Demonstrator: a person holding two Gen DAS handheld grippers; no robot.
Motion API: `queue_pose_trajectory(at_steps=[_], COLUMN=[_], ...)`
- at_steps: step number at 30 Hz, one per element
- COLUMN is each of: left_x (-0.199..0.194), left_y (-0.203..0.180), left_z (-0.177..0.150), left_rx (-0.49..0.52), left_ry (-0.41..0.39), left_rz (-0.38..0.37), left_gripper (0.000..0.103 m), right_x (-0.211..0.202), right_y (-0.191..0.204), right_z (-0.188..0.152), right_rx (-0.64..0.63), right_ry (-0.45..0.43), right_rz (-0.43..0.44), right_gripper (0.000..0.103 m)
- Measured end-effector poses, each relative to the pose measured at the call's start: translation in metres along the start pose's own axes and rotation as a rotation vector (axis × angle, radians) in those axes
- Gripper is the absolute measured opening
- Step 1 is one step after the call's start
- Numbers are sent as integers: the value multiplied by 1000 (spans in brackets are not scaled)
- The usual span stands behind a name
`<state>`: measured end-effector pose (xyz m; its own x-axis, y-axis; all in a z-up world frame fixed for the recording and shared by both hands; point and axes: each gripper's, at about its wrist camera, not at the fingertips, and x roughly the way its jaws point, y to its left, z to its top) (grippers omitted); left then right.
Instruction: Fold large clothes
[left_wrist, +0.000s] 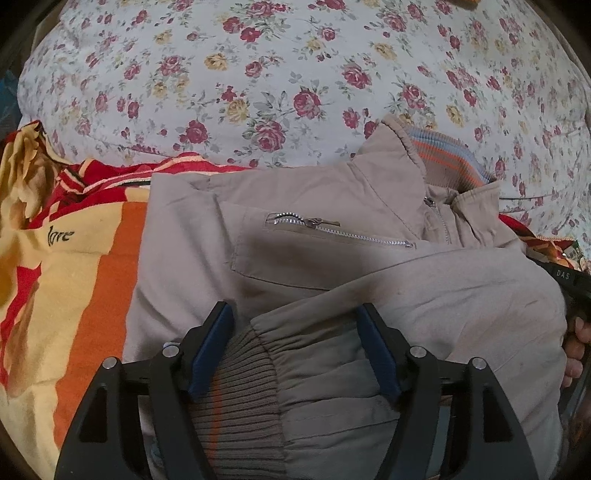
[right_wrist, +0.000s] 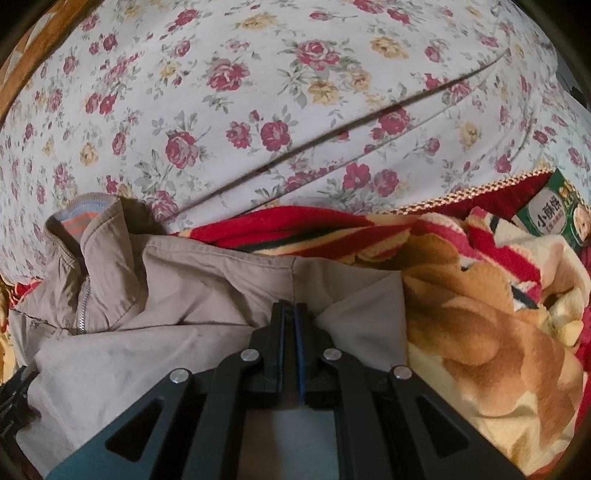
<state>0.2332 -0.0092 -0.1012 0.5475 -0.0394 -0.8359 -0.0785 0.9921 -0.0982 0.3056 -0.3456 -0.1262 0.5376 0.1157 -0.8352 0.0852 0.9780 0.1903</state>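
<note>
Left wrist: beige jacket, sleeve folded across, left jaws wide, right jaws apparently closed empty.

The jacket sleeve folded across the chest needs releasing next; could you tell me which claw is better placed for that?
Left. The left claw stands open around the sleeve's ribbed cuff on the jacket. The right claw is shut at the jacket's far shoulder edge, away from the cuff.
</note>
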Motion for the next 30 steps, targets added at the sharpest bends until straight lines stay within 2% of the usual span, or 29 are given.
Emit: queue_pose_trajectory(at_steps=[12, 16, 18, 20, 22, 23, 26, 28, 30], left_x=[7, 8, 5, 0, -10, -15, -46, -66, -73], left_y=[-8, -6, -1, 10, 17, 19, 20, 18, 16], left_z=[8, 8, 8, 9, 11, 12, 10, 2, -8], left_rx=[15, 5, -13, -38, -50, -53, -42, -18, 15], left_ry=[13, 6, -3, -10, -11, -17, -83, -131, -145], left_rz=[4, -24, -52, -90, -95, -95, -105, -122, -148], left_gripper=[70, 71, 71, 71, 70, 70, 70, 70, 69], right_x=[6, 5, 0, -27, -66, -95, -144, -157, -166], right_y=[-6, -11, -22, -30, -30, -27, -19, -16, -17], right_z=[0, 0, 5, 12, 15, 13, -12, -28, -52], right_rx=[37, 39, 73, 130, 106, 46, -127, -188, -219], right_ry=[2, -1, 0, -58, -141, -182, -220, -228, -245], right_rz=[51, 57, 93, 132, 187, 197, 183, 136, 157], right_gripper=[5, 5, 6, 11, 13, 14, 17, 17, 17])
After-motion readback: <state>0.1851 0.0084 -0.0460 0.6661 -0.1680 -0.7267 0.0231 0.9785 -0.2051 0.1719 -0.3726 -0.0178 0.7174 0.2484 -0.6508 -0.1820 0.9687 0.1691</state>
